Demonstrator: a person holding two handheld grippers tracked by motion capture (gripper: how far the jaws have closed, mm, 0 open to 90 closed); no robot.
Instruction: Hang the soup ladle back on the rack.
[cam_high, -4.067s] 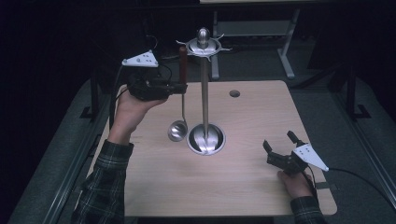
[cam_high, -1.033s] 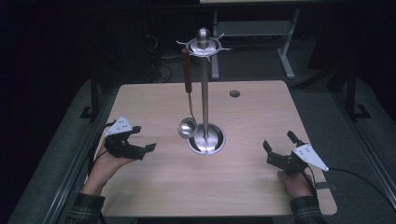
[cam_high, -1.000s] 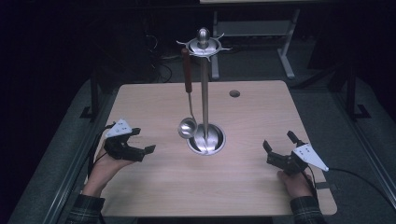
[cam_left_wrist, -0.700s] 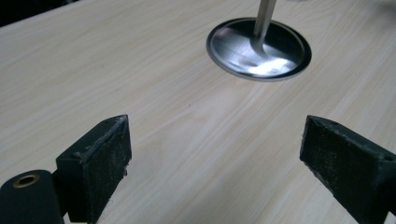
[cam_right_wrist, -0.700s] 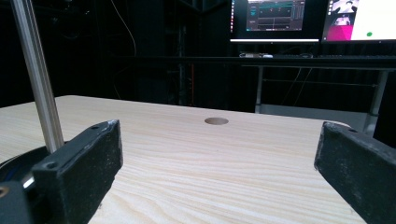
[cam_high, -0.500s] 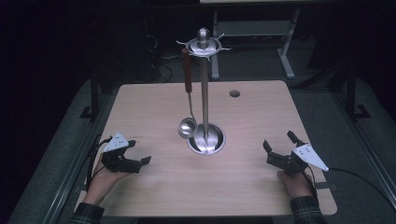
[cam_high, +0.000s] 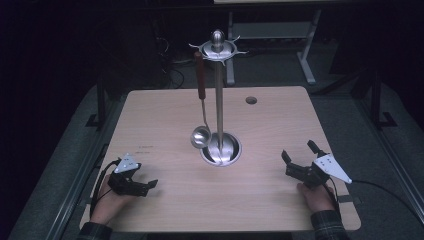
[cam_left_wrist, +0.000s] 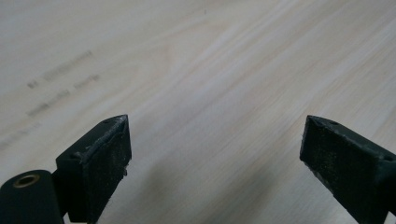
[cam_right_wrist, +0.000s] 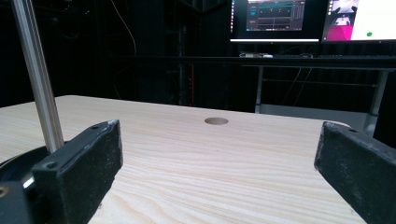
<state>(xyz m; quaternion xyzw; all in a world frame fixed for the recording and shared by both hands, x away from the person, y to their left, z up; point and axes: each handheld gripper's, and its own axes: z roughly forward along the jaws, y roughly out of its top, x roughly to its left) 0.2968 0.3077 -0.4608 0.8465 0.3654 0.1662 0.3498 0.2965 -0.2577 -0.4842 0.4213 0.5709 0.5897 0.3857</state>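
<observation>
both tongs gaping and empty, left tongs (cam_high: 144, 186) now back from the hung ladle (cam_high: 201, 136) to the table's (cam_high: 165, 110) near corner

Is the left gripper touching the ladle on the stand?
Apart. In the high view, the left gripper sits near the table's front left corner, with bare wood between it and the hanging ladle.

Grippers: two, a left gripper (cam_high: 145, 185) and a right gripper (cam_high: 298, 157)
Hands: two
Ladles: one ladle (cam_high: 201, 135)
Stands: one stand (cam_high: 219, 100)
Tables: one table (cam_high: 165, 115)
Round holes in the tabletop: one hole (cam_high: 251, 100)
Lit monitors: two
</observation>
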